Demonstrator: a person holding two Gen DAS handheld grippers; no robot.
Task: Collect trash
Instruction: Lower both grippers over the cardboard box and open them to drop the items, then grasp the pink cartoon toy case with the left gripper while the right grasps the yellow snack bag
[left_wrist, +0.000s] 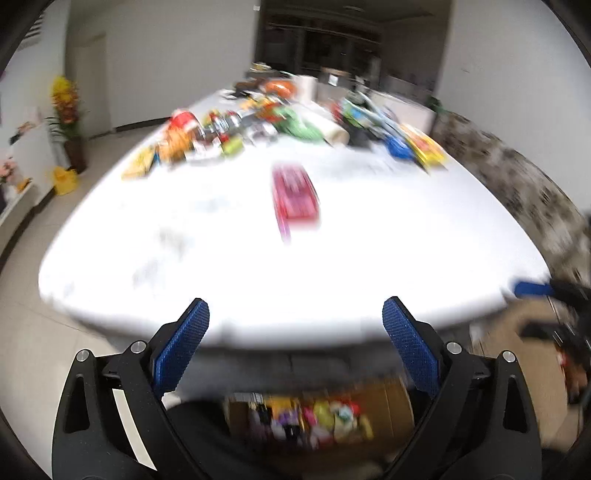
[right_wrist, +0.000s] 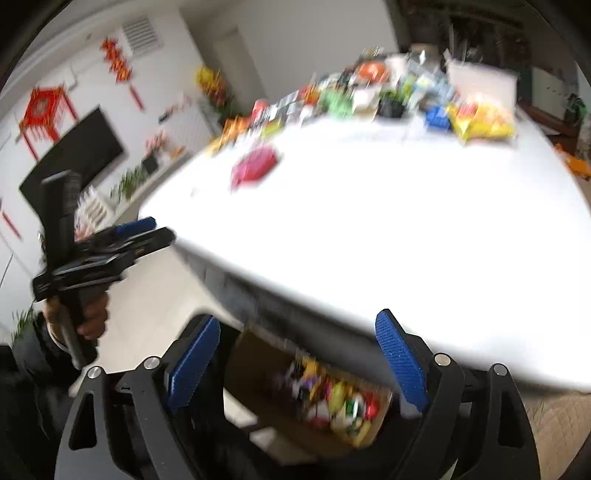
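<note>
— Where's the trash?
— A pink packet (left_wrist: 294, 197) lies alone mid white table (left_wrist: 369, 258); more wrappers (left_wrist: 207, 133) crowd the far end.
— Grippers?
— Left gripper (left_wrist: 295, 325) and right gripper (right_wrist: 297, 345) both spread wide, holding nothing, above a cardboard box (right_wrist: 266, 373) on the tiled floor (left_wrist: 22, 332).

We are looking at a white table (left_wrist: 258, 266) that is carrying a lone pink packet (left_wrist: 294, 196) near its middle, well apart from the rest. A blurred jumble of colourful wrappers and packages (left_wrist: 280, 122) is lying across its far end, with a yellow snack bag (right_wrist: 482, 122) sitting at that jumble's right edge.
</note>
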